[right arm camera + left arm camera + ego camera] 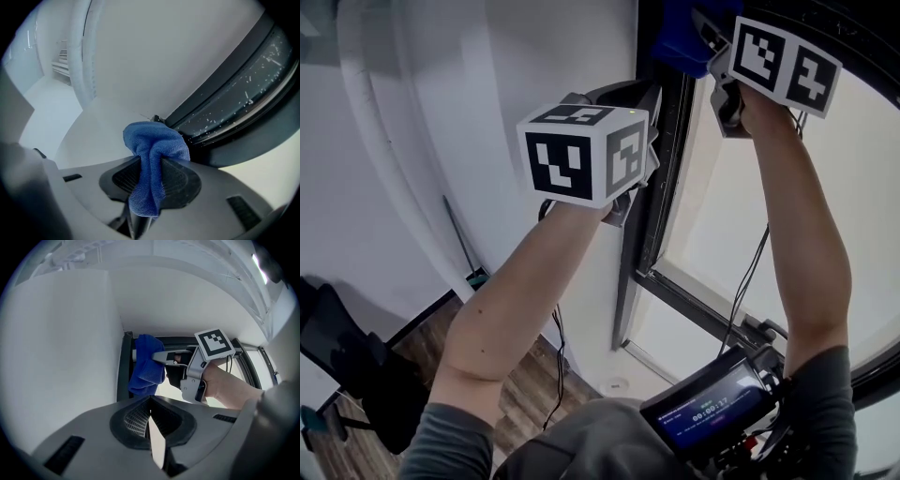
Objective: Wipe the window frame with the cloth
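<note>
A blue cloth [680,37] is pinched in my right gripper [712,52], held high against the top corner of the dark window frame [661,202]. In the right gripper view the cloth [154,150] bulges out of the shut jaws of the right gripper [151,161] and touches the frame [220,101] where it meets the white wall. My left gripper [637,103] is raised just left of the frame's upright, lower than the right one. The left gripper [150,399] has its jaws together with nothing in them. Ahead of it are the cloth [146,364] and the frame [124,366].
A bright glass pane [722,216] fills the right side. White wall and a white pipe [384,141] lie to the left. Below are a wooden floor [525,384], a black object [347,366] and a chest-worn device with a screen [717,405] and cables.
</note>
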